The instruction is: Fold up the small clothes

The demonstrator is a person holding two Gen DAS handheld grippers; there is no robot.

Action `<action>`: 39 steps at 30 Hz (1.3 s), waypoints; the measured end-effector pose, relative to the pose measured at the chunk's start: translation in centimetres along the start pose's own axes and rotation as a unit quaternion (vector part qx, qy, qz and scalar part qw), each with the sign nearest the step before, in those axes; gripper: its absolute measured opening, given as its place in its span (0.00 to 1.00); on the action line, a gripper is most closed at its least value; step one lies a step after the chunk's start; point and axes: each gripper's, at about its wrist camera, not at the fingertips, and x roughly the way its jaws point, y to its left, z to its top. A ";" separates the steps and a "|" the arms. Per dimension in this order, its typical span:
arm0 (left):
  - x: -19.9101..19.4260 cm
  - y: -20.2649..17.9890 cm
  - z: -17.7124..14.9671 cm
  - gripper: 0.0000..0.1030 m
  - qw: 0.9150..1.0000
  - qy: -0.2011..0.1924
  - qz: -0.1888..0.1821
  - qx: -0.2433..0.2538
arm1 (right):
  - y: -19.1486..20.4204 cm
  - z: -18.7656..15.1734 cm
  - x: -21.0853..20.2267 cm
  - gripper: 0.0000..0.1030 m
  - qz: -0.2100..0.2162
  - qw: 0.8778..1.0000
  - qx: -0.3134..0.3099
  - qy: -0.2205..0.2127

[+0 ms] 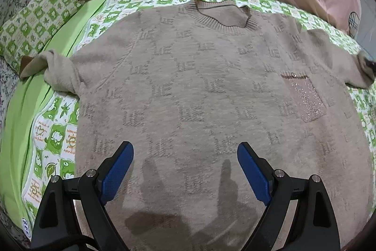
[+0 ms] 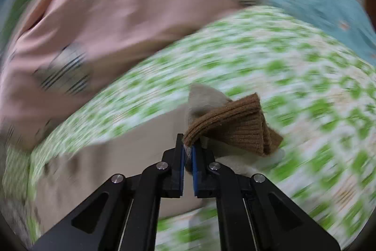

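1. At the far left of your left wrist view, one sleeve point(image 1: 60, 72) of the beige sweater point(image 1: 199, 95) lies bunched on the green checked bedsheet point(image 1: 54, 128).
2. The sweater is spread flat across the frame's centre, neckline at the top, sparkly pocket point(image 1: 307, 100) at the right.
3. Your left gripper point(image 1: 185, 164) hovers over the hem, fingers wide apart, gripping nothing.
4. In the blurred right wrist view, your right gripper point(image 2: 188, 152) pinches the brown ribbed cuff point(image 2: 235, 126) at centre.
5. A pink pillow point(image 2: 105, 15) fills the upper left.
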 end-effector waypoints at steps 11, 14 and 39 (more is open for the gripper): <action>-0.9 3.3 -0.7 0.88 0.999 -0.004 -0.022 -0.030 | 22.9 -10.7 1.8 0.06 0.238 0.958 -0.114 0.110; -1.5 4.5 -0.7 0.88 0.999 -0.010 -0.031 -0.042 | 27.7 -13.3 3.4 0.06 0.264 0.946 -0.129 0.138; 6.8 1.3 7.2 0.88 0.991 0.006 -0.118 -0.058 | 27.3 -18.9 3.8 0.60 0.299 0.933 -0.059 0.193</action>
